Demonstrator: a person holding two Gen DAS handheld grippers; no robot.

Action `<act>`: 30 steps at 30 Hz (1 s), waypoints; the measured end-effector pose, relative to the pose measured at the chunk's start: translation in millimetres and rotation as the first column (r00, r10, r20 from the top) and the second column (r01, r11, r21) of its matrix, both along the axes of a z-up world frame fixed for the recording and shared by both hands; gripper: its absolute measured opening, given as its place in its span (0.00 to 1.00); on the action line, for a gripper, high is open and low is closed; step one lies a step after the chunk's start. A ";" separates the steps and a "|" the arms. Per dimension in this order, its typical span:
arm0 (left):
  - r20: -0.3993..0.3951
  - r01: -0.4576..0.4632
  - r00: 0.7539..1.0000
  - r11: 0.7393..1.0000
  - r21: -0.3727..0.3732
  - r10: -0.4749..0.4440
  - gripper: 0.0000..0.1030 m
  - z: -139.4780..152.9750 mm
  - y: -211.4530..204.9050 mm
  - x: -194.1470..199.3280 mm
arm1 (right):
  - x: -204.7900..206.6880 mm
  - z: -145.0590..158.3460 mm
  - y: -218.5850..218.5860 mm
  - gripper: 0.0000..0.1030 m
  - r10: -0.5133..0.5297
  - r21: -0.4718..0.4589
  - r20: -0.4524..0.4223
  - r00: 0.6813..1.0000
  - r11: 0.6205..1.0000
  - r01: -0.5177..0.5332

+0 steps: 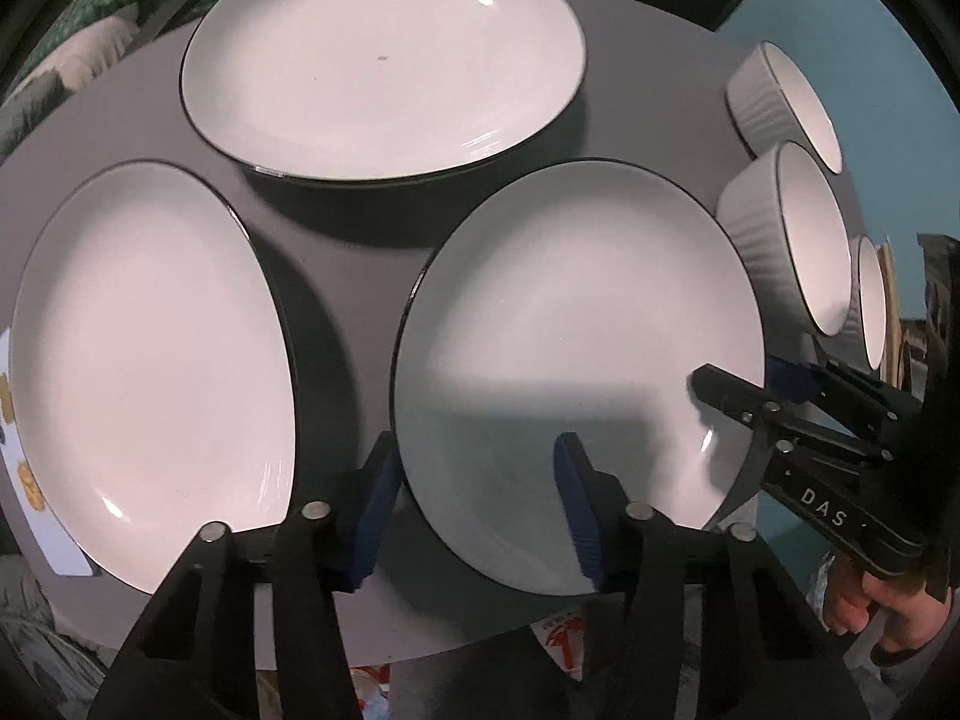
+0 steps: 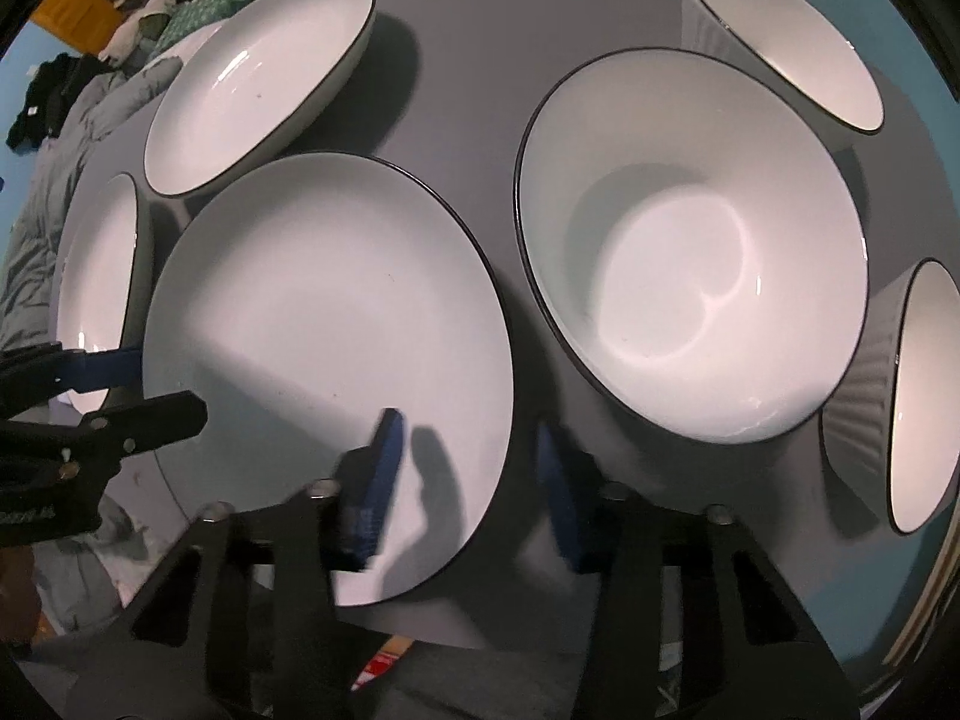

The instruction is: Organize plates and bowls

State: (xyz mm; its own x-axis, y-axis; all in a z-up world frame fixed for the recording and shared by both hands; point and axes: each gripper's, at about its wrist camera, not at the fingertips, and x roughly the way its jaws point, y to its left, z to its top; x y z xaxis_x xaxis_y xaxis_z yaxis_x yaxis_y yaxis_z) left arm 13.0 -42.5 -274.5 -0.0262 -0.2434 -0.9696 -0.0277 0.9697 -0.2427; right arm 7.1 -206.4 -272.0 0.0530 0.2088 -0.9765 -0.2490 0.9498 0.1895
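Plate (image 1: 576, 324) rim straddled by both open grippers: left gripper (image 1: 477, 516), right gripper (image 2: 471, 486).

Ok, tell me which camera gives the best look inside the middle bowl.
The right wrist view: the middle bowl faces the camera, showing its whole inside. The left wrist view shows it edge-on at the right, mostly ribbed outer wall.

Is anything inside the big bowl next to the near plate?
Nothing: the big bowl shows a bare white interior with only reflections. The near plate beside it is also bare, apart from the right gripper straddling its edge. Under the bowl is hidden.
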 end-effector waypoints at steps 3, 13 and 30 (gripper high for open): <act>-0.009 -0.026 1.000 1.000 -0.012 0.026 0.43 -5.0 7.6 1.7 | -0.6 0.5 -9.4 0.25 0.001 0.019 -0.009 1.000 1.000 -0.001; -0.025 -0.081 0.996 0.996 -0.030 0.081 0.25 -17.2 30.7 4.2 | -5.7 4.4 -33.5 0.22 0.021 0.021 -0.017 1.000 1.000 -0.021; -0.007 -0.039 0.999 0.999 -0.006 0.039 0.25 -14.4 29.1 9.0 | -9.5 8.4 -46.5 0.30 -0.042 0.023 -0.062 0.997 0.999 0.043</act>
State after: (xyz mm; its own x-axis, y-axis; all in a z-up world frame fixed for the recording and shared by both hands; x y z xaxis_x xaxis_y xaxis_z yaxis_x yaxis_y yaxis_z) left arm 22.0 -13.4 -288.9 -0.0230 -0.2499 -0.9680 -0.0667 0.9665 -0.2479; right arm -2.4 -252.9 -263.6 0.0027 0.2314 -0.9729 -0.1958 0.9542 0.2264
